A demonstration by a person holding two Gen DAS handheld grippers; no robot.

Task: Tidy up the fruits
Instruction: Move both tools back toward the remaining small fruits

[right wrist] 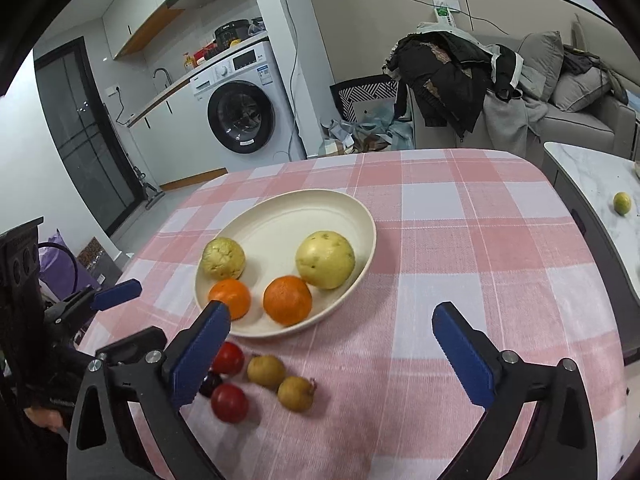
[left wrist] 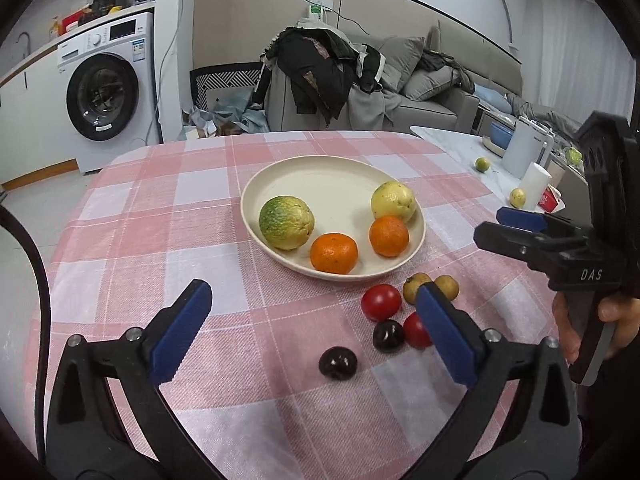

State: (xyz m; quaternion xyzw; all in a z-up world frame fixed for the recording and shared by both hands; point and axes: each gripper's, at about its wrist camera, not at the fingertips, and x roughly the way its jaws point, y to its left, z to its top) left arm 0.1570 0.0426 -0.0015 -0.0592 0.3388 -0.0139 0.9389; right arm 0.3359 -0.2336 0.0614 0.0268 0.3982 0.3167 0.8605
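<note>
A cream plate [left wrist: 320, 184] on the pink checked tablecloth holds a green-yellow fruit [left wrist: 286, 222], a yellow fruit [left wrist: 393, 202] and two oranges [left wrist: 334, 253]. In front of it on the cloth lie two red tomatoes [left wrist: 381, 302], two dark cherries [left wrist: 338, 363] and two tan longans [left wrist: 448, 286]. My left gripper [left wrist: 312, 292] hangs open above the cloth near the small fruits, holding nothing. In the right wrist view my right gripper [right wrist: 331, 310] is open and bare over the cloth beside the plate [right wrist: 304, 216], with the tomatoes [right wrist: 229, 403] and longans [right wrist: 296, 393] by its left finger.
A marble side table [left wrist: 460, 148] at the right carries a white jug, a cup and a few small fruits. A sofa piled with clothes [left wrist: 320, 72] stands behind the table, and a washing machine [left wrist: 104, 92] is at the back left.
</note>
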